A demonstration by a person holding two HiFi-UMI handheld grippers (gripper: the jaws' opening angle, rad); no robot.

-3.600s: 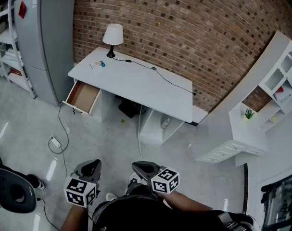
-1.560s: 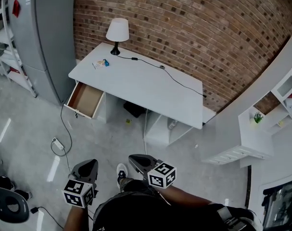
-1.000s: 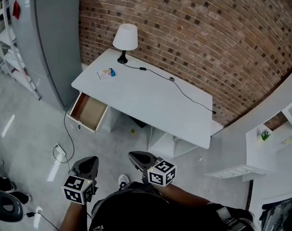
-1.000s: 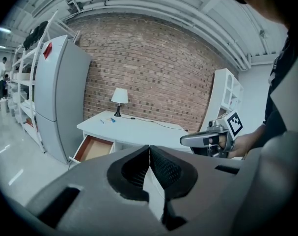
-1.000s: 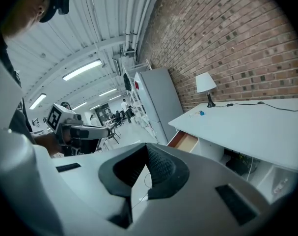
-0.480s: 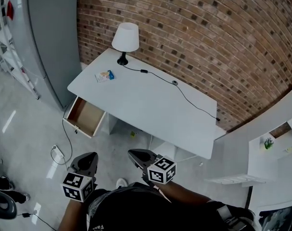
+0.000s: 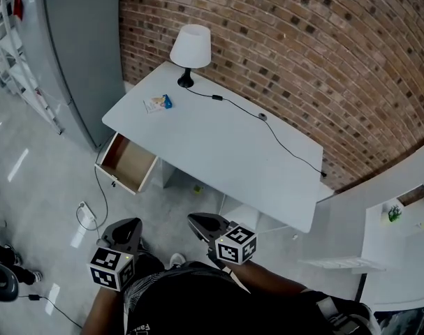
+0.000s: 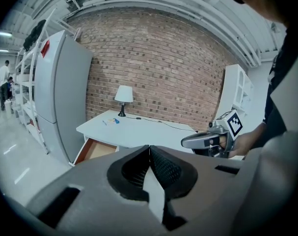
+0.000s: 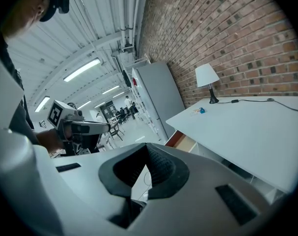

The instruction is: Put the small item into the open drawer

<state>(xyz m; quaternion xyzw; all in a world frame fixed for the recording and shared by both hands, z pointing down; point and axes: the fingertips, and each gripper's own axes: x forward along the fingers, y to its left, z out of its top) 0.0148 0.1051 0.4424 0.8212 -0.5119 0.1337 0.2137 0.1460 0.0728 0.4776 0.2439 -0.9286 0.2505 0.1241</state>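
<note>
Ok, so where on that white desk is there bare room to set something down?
The desk top is bare across its whole front and right part, between the cable and the front edge. The open drawer also looks empty. The only crowding is the back left corner: lamp, cable and small item.

The small item (image 7: 158,103) lies near the lamp (image 7: 190,51) on the white worktop (image 7: 225,149), whose drawer (image 7: 128,163) stands open.
</note>
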